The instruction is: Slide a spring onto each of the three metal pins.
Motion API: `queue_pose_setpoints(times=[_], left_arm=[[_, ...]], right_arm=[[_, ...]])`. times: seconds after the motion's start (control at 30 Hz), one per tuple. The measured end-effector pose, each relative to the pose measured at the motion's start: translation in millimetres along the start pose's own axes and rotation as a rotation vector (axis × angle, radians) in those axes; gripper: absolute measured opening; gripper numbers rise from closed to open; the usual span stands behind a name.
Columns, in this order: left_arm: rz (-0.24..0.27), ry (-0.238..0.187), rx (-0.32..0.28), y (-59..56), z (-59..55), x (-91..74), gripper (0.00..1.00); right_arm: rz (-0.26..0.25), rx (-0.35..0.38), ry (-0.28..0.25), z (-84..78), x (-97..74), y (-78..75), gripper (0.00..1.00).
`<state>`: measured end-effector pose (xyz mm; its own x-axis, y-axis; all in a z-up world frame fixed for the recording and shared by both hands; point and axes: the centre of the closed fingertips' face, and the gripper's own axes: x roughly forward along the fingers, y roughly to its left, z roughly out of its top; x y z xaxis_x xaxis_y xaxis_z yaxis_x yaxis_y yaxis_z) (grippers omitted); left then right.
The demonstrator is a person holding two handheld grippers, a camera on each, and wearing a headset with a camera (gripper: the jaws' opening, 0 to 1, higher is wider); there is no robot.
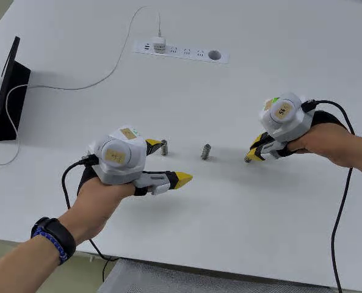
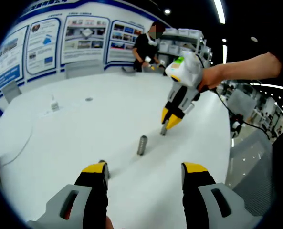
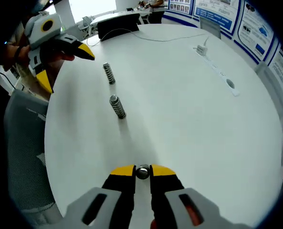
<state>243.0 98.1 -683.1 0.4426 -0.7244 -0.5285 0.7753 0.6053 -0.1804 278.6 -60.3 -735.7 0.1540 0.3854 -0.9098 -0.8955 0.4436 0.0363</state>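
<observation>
Between right gripper [image 3: 142, 169] jaws: pin [image 3: 142, 172], pinched; left gripper [image 2: 145, 167] jaws apart.

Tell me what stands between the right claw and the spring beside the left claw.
One more spring, on bare table; the head view shows it.

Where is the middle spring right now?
Head view: the middle spring stands on the white table, centre, between a second spring beside the left gripper and the pin held by the right gripper.
</observation>
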Motion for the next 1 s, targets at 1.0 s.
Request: queue_pose_setpoints(times=[1.0], left_arm=[[0.046, -0.017, -0.044, 12.0, -6.6, -23.8, 0.64]], right_arm=[[-0.058, 0.152, -0.113, -9.0, -23.1, 3.5, 0.36]])
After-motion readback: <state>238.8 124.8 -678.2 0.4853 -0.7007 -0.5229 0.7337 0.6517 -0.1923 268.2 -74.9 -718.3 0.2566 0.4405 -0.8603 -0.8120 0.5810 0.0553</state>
